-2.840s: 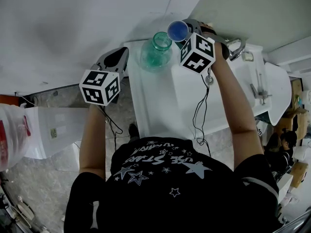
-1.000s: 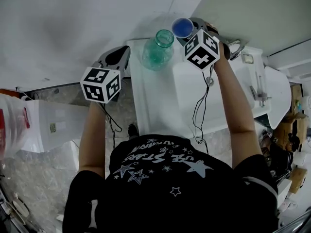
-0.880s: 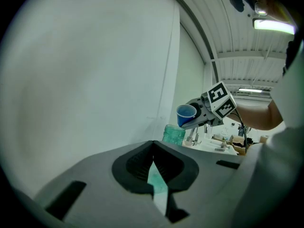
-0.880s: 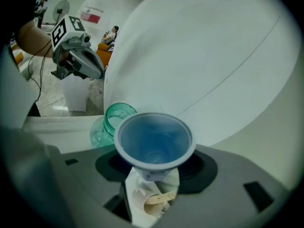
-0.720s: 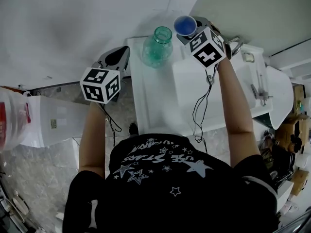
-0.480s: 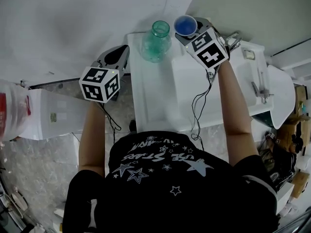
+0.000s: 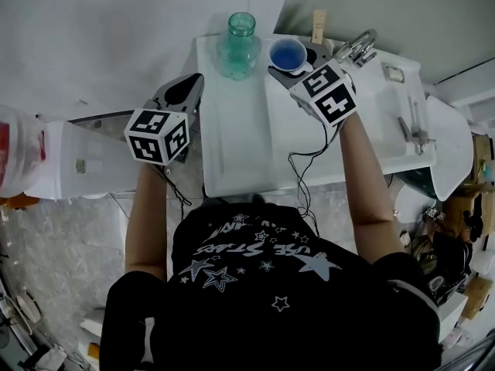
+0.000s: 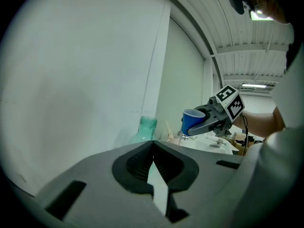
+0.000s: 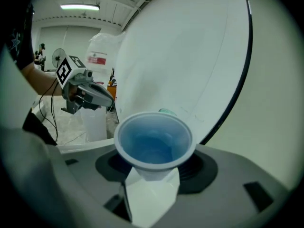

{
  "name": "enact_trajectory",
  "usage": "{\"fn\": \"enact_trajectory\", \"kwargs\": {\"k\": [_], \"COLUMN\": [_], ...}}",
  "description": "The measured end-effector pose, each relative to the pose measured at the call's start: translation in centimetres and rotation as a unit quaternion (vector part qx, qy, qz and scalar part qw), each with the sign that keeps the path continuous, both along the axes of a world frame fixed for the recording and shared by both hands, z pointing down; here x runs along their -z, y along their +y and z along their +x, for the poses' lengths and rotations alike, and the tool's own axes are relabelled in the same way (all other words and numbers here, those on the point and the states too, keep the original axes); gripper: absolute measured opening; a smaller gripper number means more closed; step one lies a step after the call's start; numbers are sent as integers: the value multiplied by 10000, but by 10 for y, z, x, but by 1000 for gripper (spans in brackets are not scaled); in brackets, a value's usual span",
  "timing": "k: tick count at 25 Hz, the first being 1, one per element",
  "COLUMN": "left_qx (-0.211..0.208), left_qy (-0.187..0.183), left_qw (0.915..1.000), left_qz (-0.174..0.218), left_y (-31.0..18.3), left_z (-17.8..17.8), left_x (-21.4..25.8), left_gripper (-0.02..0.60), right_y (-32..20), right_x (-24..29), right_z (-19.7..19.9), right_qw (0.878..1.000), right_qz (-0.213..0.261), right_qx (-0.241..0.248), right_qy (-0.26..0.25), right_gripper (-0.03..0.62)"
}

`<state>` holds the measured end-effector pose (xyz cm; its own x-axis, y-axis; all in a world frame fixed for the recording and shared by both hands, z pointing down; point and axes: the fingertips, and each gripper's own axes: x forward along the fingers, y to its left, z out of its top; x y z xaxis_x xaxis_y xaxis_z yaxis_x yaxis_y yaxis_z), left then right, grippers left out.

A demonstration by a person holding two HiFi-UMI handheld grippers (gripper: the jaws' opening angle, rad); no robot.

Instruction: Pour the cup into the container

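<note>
A long white counter (image 7: 240, 130) meets a pale wall above a speckled grey floor (image 7: 54, 269). A teal glass bottle (image 7: 237, 45) stands at the counter's far end. Just right of it, the right gripper (image 7: 288, 68) clamps a blue plastic cup (image 7: 288, 52), mouth up. The left gripper (image 7: 188, 87) has its jaws together.

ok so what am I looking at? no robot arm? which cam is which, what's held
No robot: a person holds a two-jaw tool in each hand; the marker cubes belong to the tools. The head view looks down from a camera on the person's head; the other two cameras ride on the tools and look along their jaws. A green bottle stands on the white counter. The right tool is clamped on a blue cup, right of the bottle in the head view. The left tool is shut and empty.
</note>
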<state>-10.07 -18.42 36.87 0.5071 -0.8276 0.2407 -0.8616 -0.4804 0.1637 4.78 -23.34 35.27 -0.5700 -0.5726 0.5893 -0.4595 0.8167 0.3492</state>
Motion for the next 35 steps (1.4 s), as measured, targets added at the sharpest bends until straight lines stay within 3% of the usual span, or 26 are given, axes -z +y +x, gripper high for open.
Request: {"fn": "enact_trajectory", "kwargs": {"k": [10,25,35], "left_qx": [192,486,663], "left_qy": [-43,-38,11], "left_qw": [9995,9968,9931], "left_qz": [-261,-634,-969], "left_y": [40,92,129], "left_z": [25,42,51], "left_x": [-21,-60,-92], "left_gripper": [12,11,12], "right_y": [65,138,194], "right_x": [-48,-108,-165], "right_z": [5,2,-2], "right_qw": [9963,9828,9707], "right_qz": [-597,-1058,-1468], "right_qx": [484,1256,1781], "right_qy": [-378,-842,-663], "right_gripper": [258,259,263]}}
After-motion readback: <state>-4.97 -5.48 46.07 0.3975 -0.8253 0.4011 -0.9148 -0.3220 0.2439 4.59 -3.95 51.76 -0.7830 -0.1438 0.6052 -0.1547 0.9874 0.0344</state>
